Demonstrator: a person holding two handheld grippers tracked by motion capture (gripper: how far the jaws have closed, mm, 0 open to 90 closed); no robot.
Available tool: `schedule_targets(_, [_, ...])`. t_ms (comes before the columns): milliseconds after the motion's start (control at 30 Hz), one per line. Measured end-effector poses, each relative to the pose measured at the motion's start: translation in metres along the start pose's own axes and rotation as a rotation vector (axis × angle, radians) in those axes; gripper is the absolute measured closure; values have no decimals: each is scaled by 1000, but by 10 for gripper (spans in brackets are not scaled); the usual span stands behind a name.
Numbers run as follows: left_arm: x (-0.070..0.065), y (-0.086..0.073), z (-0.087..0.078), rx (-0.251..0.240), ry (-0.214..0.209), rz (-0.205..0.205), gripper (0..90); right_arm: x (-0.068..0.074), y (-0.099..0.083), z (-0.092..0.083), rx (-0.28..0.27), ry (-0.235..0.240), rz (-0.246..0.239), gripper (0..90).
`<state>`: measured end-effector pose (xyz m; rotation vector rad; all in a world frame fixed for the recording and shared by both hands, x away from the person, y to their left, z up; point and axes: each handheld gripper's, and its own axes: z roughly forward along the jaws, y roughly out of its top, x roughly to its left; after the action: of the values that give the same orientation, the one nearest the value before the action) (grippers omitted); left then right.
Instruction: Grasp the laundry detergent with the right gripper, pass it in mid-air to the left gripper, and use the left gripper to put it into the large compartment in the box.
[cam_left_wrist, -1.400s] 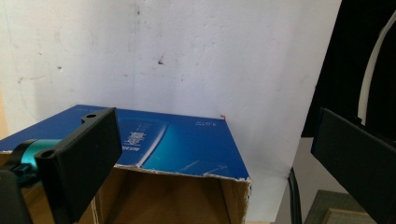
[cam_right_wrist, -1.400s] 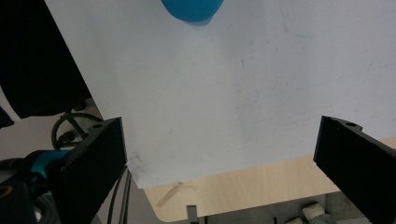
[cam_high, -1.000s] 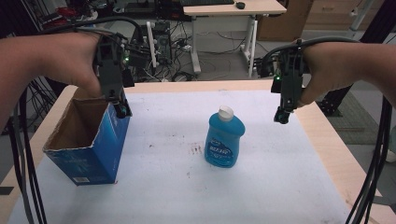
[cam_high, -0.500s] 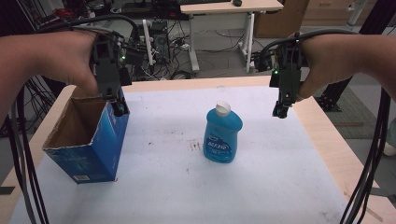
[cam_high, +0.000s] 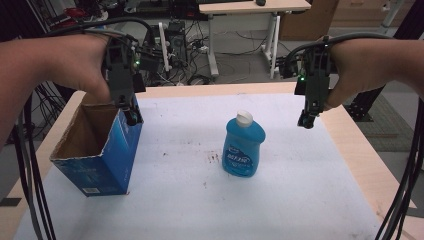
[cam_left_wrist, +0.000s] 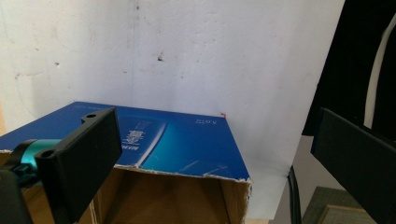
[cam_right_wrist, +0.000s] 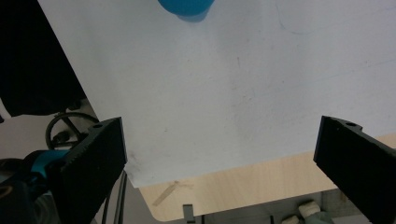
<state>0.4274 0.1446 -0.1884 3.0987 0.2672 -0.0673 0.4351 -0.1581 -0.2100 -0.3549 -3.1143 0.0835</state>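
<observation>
A blue bottle (cam_high: 243, 145) with a white cap stands upright near the middle of the white table cover (cam_high: 200, 210); its base (cam_right_wrist: 186, 7) shows at the top of the right gripper view. An open blue cardboard box (cam_high: 97, 150) stands at the left, its torn rim and blue side (cam_left_wrist: 187, 144) close below the left gripper's jaws. My left gripper (cam_high: 131, 116) hangs over the box's far right corner, jaws wide apart and empty. Well to the right of the bottle, my right gripper (cam_high: 306, 121) is held above the table, open and empty.
The wooden table edge (cam_high: 370, 170) runs along the right, beyond the white cover. Behind the table are desks, cables and equipment (cam_high: 190, 45). Black cables (cam_high: 405, 190) trail from both grippers down the frame's sides.
Both hands have drifted only slightly; the left gripper stays over the box's corner and the right one stays right of the bottle. Nothing was taken or let go.
</observation>
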Motion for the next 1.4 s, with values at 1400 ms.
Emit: schedule_targets(1400, [-2, -2, 4, -16, -1, -3, 17, 12, -41, 80, -398, 103, 146, 13])
